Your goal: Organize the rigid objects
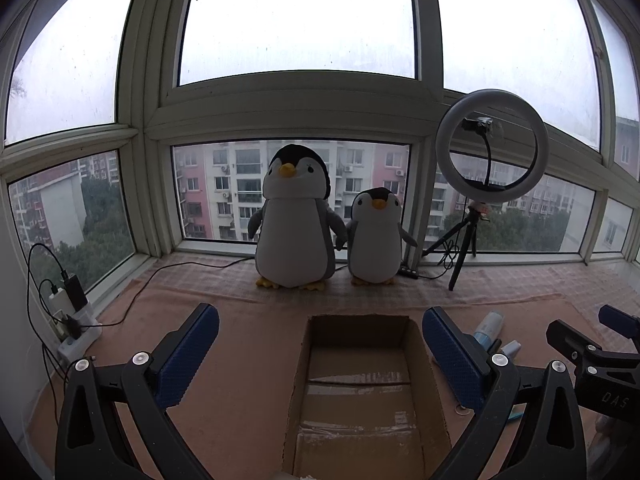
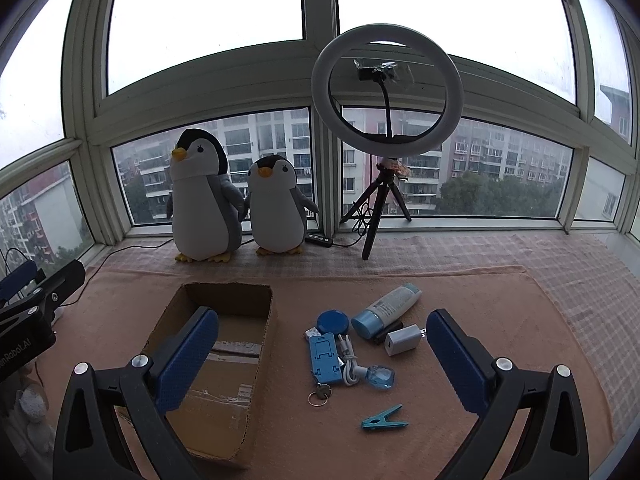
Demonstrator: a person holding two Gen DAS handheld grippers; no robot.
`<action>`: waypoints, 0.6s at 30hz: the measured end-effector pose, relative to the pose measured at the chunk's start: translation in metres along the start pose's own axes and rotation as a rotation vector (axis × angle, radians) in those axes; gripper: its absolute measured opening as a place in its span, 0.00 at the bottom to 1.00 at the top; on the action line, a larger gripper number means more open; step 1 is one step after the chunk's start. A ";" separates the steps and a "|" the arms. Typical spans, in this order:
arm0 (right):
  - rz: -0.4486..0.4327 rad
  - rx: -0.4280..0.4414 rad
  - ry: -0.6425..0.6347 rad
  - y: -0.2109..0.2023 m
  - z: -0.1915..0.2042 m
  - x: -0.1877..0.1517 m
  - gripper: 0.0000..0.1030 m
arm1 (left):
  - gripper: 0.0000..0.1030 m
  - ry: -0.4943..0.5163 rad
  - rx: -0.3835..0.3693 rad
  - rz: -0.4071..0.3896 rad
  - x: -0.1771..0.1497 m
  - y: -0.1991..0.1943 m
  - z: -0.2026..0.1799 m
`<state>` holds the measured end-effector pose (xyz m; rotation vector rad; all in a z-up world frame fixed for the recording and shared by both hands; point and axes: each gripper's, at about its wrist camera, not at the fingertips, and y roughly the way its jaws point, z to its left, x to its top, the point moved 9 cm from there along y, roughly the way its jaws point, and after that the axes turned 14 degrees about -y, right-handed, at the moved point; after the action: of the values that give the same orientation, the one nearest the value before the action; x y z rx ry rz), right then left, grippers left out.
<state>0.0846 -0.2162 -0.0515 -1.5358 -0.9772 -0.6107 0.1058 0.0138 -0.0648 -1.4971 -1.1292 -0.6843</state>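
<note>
An empty cardboard box (image 1: 360,396) (image 2: 224,360) lies open on the pink cloth. My left gripper (image 1: 320,336) hangs open above the box. My right gripper (image 2: 322,338) is open over a cluster of small items to the right of the box: a white tube with a blue cap (image 2: 390,306), a white charger (image 2: 404,339), a round blue case (image 2: 331,322), a blue phone stand (image 2: 323,358), a white cable (image 2: 349,362), a blue bottle (image 2: 380,376), a key ring (image 2: 319,395) and a teal clip (image 2: 384,419). Nothing sits between either pair of fingers.
Two plush penguins (image 1: 294,220) (image 2: 276,208) stand by the window. A ring light on a tripod (image 1: 490,148) (image 2: 386,92) stands to their right, with a cable. A power strip with chargers (image 1: 72,320) lies at the far left.
</note>
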 end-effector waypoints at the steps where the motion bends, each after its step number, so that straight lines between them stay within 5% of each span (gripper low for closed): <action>1: 0.005 -0.002 0.001 0.001 -0.002 -0.001 1.00 | 1.00 0.001 0.003 0.007 -0.001 0.002 0.001; 7: 0.045 -0.019 0.009 0.007 -0.018 -0.015 1.00 | 1.00 0.028 0.046 0.093 -0.019 0.021 0.020; 18: 0.153 -0.034 0.043 0.027 -0.047 -0.054 1.00 | 1.00 -0.028 0.178 0.300 -0.074 0.058 0.109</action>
<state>0.0861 -0.2750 -0.1005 -1.6042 -0.8125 -0.5520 0.1138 0.0987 -0.1806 -1.4855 -0.9335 -0.3482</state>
